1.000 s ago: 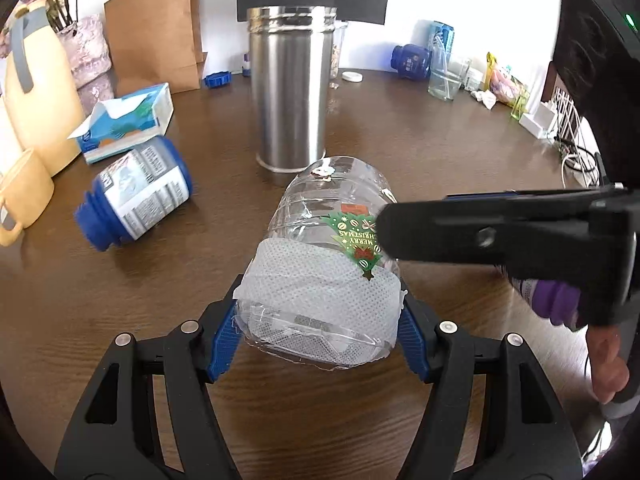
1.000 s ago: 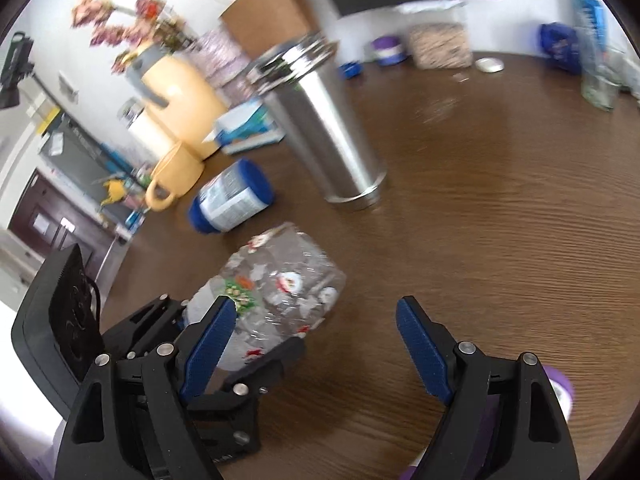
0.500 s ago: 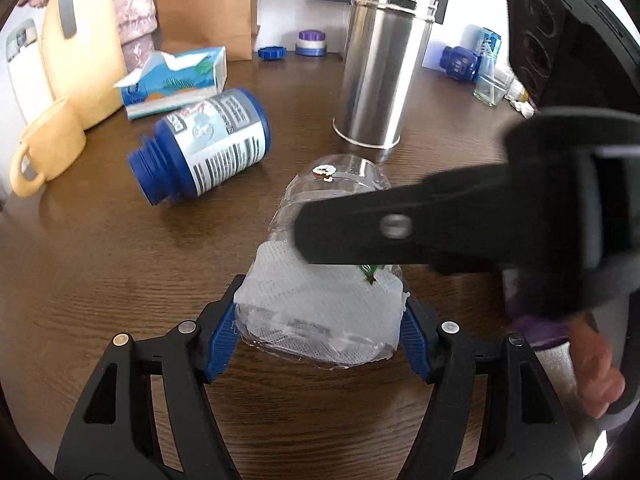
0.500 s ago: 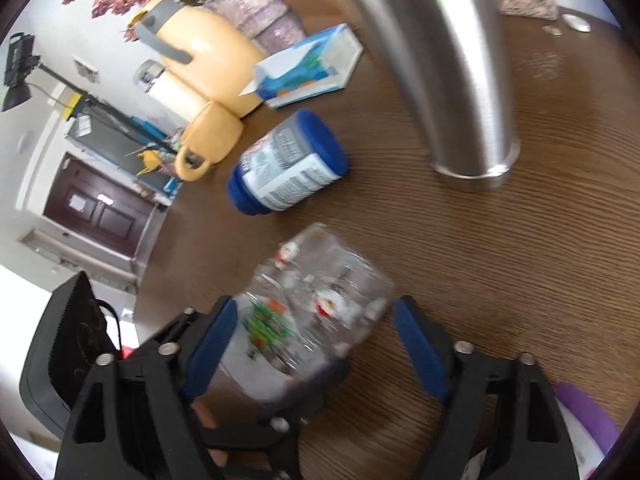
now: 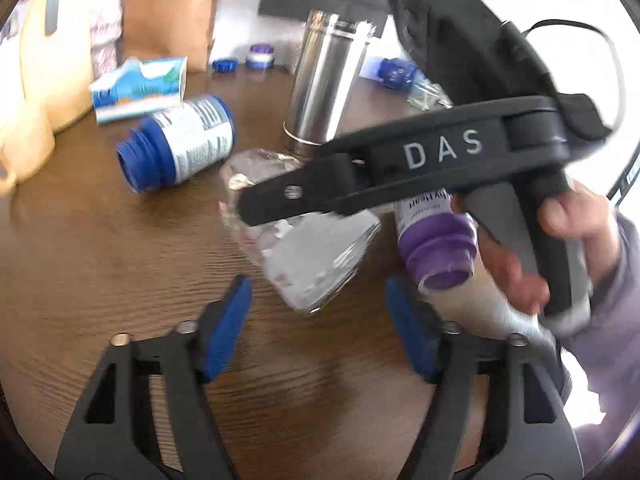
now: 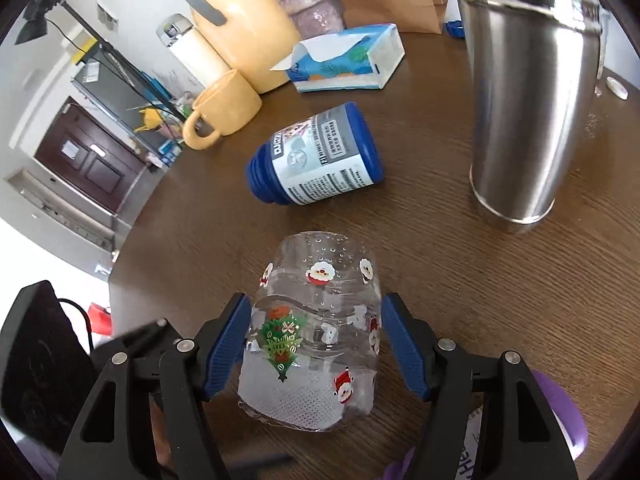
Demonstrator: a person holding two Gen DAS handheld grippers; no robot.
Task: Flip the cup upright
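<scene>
My right gripper (image 6: 316,344) brackets the cup (image 6: 316,340), blue pads (image 6: 228,350) at each side of it; whether they press it I cannot tell. My left gripper (image 5: 318,330) stands wide, empty, with the cup (image 5: 308,248) just ahead of it. One clear ribbed plastic cup with Santa stickers lies on its side on the wood-grain table (image 6: 480,300), near one steel tumbler (image 6: 524,100). One blue bottle (image 6: 316,160) lies between them, farther back. One purple bottle (image 5: 436,240) lies beside the cup.
</scene>
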